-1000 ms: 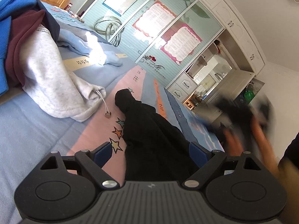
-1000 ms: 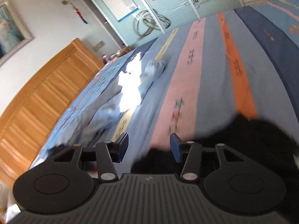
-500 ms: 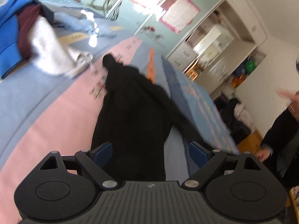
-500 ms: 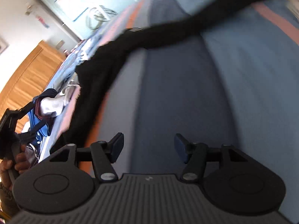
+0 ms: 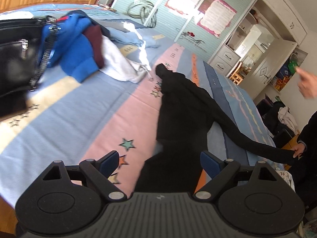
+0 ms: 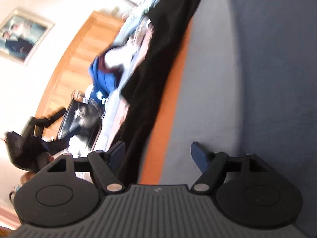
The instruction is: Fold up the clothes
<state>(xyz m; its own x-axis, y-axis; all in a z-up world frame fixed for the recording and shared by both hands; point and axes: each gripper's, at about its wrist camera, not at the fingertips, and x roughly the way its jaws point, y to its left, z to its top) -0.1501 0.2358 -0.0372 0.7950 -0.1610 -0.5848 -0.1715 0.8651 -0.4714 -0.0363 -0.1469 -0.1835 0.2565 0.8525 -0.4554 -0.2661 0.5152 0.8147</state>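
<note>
**Black garment spread along the bed, both claws free**

Now that the long black knit garment (image 5: pixel 184 107) lies stretched across the striped blue, pink and orange bedsheet (image 5: pixel 83 107) instead of bunched close under the left camera as it was 1 second ago, the laying-out step looks nearly finished. Its 2 long limbs have fanned apart since then: 1 runs back toward the left gripper (image 5: pixel 159 163), the other trails off to the bed's edge, where a bare hand (image 5: pixel 298 151) pinches its end. My reading is that flattening comes next, then the first fold.

Beyond the garment sits a heap of unfolded clothes (image 5: pixel 89 47), a bright blue fleece-like top, a maroon piece and a pale grey sweatshirt with a drawstring, soft and rumpled. A black bag (image 5: pixel 15 63) with metal hardware has come into the left view, blurred.

Seen from the right wrist, the black cloth (image 6: pixel 158 63) is matte, limp and slightly ridged, running diagonally beside the orange stripe.

The left gripper's jaws stand wide, the fabric passing between them without being pinched. The right gripper (image 6: pixel 157 155) is likewise spread wide, holding nothing, its left finger just beside the cloth's edge.
</note>
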